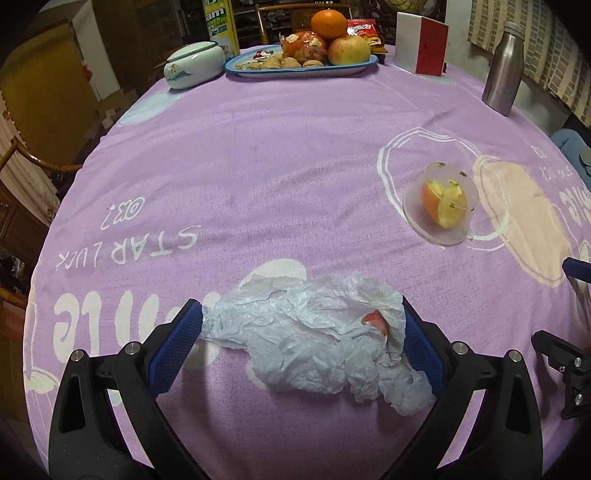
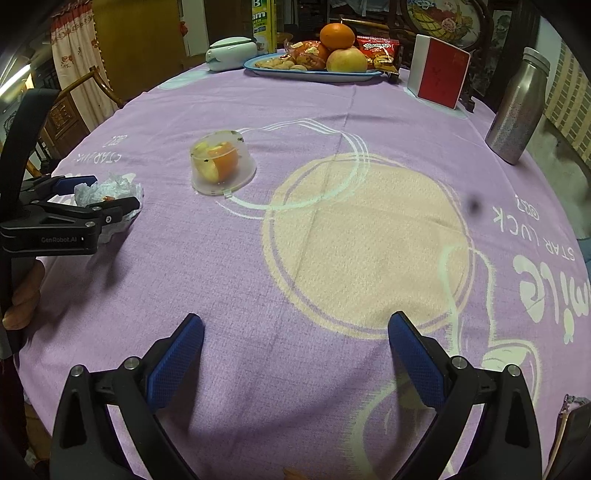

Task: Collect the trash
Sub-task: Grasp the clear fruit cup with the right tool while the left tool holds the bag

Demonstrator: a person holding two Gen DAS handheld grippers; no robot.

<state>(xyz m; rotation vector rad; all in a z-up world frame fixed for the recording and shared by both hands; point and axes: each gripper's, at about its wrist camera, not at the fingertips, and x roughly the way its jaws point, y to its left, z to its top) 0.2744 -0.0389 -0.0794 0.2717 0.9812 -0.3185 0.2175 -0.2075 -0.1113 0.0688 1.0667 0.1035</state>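
A crumpled white plastic bag [image 1: 303,332] with a red scrap inside lies on the purple tablecloth [image 1: 277,155]. My left gripper [image 1: 301,317] is open and straddles the bag, one blue pad on each side of it. Further right sits an overturned clear plastic cup [image 1: 441,201] with orange peel and apple pieces under it. In the right wrist view my right gripper [image 2: 295,328] is open over bare cloth with nothing between its fingers. The cup [image 2: 221,164] lies ahead of it to the left. The left gripper [image 2: 112,192] and the bag [image 2: 107,190] are at the far left.
At the far edge stand a blue tray [image 2: 314,75] of fruit and snacks, a white lidded jar [image 2: 231,53], a green can [image 1: 221,26] and a red-and-white box [image 2: 439,75]. A steel bottle [image 2: 519,107] stands at the right. Wooden chairs [image 1: 33,162] are left of the table.
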